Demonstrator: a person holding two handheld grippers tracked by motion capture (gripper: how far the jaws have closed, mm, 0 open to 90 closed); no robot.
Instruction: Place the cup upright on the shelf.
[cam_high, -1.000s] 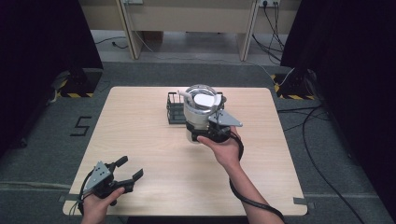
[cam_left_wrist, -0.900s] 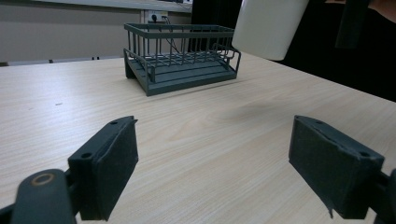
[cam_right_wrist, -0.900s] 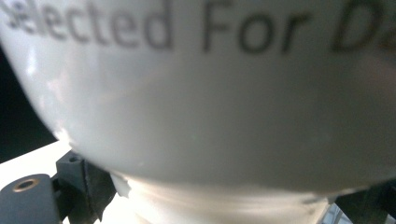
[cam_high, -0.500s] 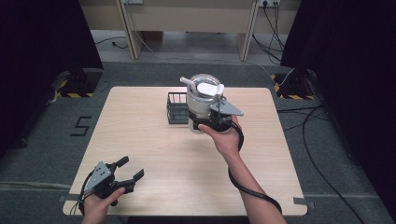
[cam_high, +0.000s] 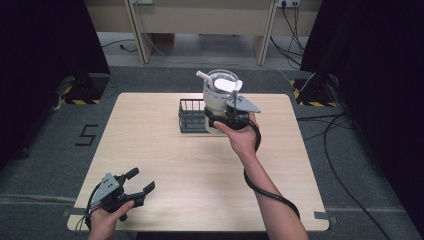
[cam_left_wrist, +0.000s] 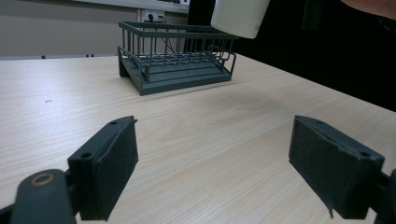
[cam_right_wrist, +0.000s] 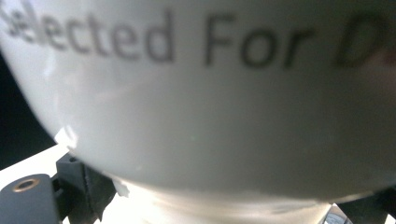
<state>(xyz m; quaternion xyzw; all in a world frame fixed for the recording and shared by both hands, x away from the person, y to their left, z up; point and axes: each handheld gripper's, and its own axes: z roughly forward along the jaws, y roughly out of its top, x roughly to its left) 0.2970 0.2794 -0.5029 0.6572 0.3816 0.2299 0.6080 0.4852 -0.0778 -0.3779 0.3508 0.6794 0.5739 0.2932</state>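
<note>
Wooden table (cam_high: 165, 150) in dark room | right gripper (cam_high: 227, 118) jaws pinch white cup (cam_high: 220, 97) low on its side, held up by wire rack (cam_high: 192, 116) | cup looks hard, smooth, slippery, breakable; grip low and firm | left gripper (cam_high: 137, 187) jaws spread, holding nothing

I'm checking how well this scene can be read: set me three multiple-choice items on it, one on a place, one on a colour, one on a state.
1. Where is the wire rack?
A. near the table's far edge
B. on the floor
C. at the table's near left corner

2. What colour is the rack?
A. red
B. dark grey
C. yellow

3. How is the left gripper?
A. shut on the rack
B. shut on a spoon
C. open, holding nothing

Answers: 1 A, it stands beside the white cup that the right gripper holds. 2 B, the left gripper view shows it. 3 C, its jaws stand wide apart over bare table.
</note>
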